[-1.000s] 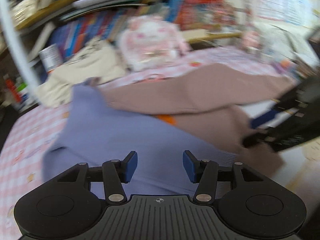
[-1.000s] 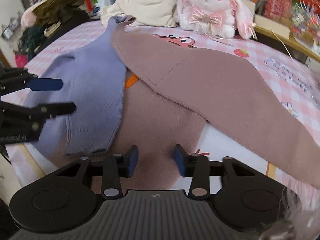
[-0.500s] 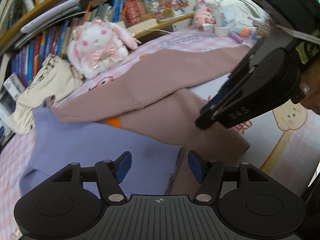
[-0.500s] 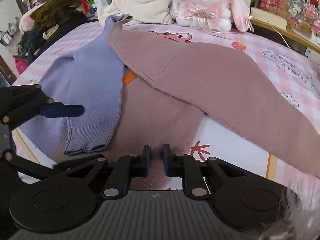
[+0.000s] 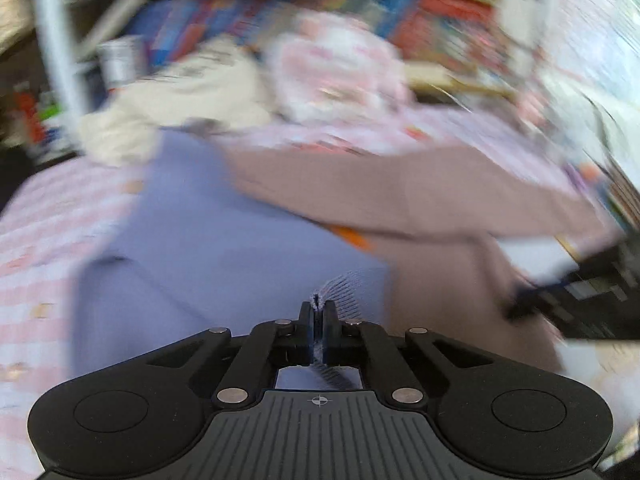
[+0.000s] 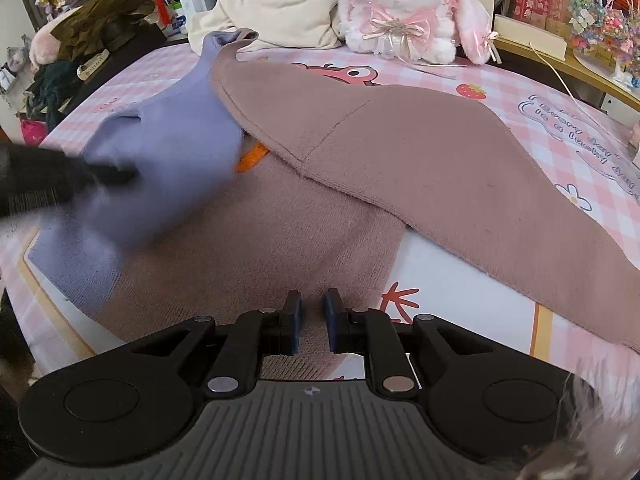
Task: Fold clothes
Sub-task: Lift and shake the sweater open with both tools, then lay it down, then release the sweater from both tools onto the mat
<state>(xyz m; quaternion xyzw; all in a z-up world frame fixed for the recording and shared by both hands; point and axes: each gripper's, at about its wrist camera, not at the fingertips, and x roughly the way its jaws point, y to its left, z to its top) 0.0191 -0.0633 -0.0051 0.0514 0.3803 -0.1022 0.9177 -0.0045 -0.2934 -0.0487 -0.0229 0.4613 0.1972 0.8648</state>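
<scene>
A sweater lies on the pink checked bed. It has a mauve-brown body (image 6: 280, 240), a mauve sleeve (image 6: 460, 168) stretched to the right, and a lavender sleeve (image 6: 176, 136) folded on the left. My left gripper (image 5: 318, 307) is shut on the ribbed cuff of the lavender sleeve (image 5: 224, 248) and lifts it; it shows blurred at the left in the right wrist view (image 6: 52, 180). My right gripper (image 6: 313, 306) hovers over the sweater's lower hem with jaws nearly closed and a small gap, holding nothing. It appears at the right edge of the left view (image 5: 580, 300).
A white and pink plush rabbit (image 6: 404, 8) and a cream bag (image 6: 276, 12) sit at the back of the bed. Bookshelves stand behind them. Dark clothes (image 6: 92, 36) are piled at the far left. The bed's near edge (image 6: 48, 300) is close below.
My left gripper has closed on the lavender sleeve's cuff and is moving fast with it. My right gripper stays in place, jaws slightly wider than half a second ago.
</scene>
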